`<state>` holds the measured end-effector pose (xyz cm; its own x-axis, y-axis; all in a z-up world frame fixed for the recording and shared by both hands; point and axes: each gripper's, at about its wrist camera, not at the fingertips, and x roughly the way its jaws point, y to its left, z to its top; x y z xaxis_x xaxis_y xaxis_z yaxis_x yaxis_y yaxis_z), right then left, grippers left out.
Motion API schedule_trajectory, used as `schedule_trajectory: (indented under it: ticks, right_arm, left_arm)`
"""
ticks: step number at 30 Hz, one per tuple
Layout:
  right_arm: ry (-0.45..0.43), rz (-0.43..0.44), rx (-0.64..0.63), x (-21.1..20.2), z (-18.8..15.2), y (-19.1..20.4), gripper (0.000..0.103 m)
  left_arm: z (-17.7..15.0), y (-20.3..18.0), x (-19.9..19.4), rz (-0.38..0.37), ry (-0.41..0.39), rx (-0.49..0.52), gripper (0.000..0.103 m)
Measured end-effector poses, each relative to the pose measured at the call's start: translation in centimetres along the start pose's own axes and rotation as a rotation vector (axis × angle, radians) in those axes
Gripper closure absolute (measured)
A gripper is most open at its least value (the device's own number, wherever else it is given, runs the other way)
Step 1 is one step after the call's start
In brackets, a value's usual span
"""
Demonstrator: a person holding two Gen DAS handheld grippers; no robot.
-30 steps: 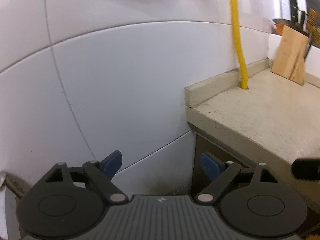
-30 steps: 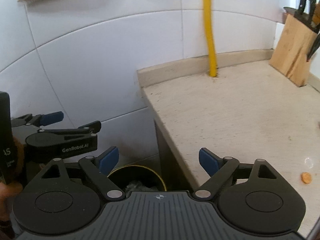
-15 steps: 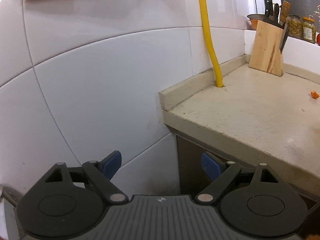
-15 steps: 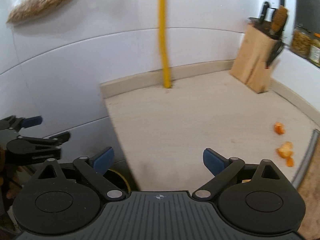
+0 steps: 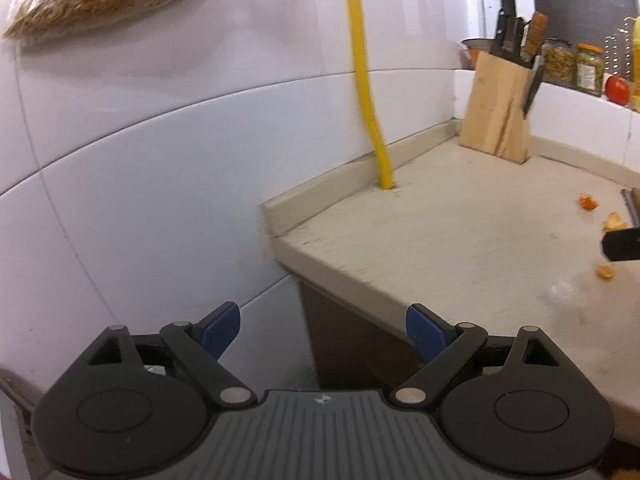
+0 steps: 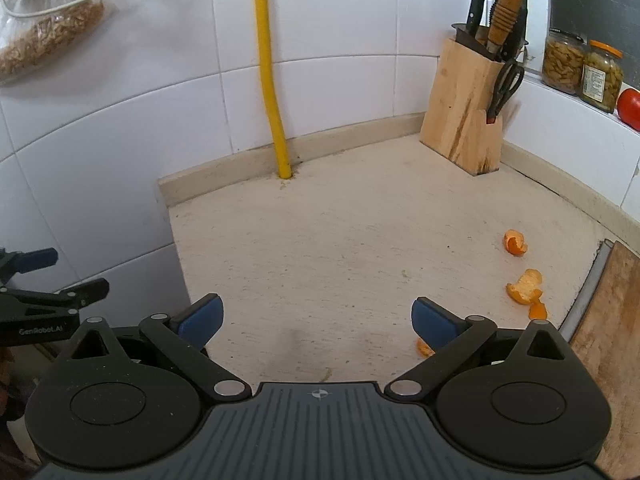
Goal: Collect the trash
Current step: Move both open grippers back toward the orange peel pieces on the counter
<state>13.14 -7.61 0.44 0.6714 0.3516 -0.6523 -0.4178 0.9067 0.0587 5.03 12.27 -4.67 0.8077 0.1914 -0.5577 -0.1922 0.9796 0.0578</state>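
We have orange peel scraps (image 6: 524, 286) left to gather on the countertop (image 6: 340, 248) (near the wooden board (image 6: 612, 320)). Our right gripper (image 6: 316, 314) has just been spreading its jaws, empty; the left gripper (image 5: 320, 322) is also spread and empty.

Beige stone counter (image 6: 360, 248) set into a white-tiled corner

A wooden knife block (image 6: 464, 112) is stood at the back right corner, and a yellow pipe (image 6: 276, 128) is passed through the counter at its back edge. Four pieces of orange peel (image 6: 524, 286) are scattered near the right edge, just beside a wooden board (image 6: 608, 320) laid along that edge.
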Motion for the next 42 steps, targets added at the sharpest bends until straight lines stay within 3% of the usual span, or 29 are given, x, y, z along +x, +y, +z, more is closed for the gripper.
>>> schedule_trajectory:
  ticks: [13,23,42]
  right_arm:
    - [-0.051,-0.072,0.053,-2.5,-1.6,-4.0,0.0]
    - [-0.046,-0.188,0.125,-3.5,-3.3,-8.4,0.0]
    - [0.005,-0.276,0.243,-3.6,-5.8,-13.4,0.0]
  left_arm:
    - [2.6,-6.9,-1.5,-0.166,-0.02,0.063,0.014]
    - [3.2,-11.9,-0.7,-0.299,0.014,0.118,0.014]
    - [4.6,-18.7,1.8,-0.428,0.092,0.175,0.014]
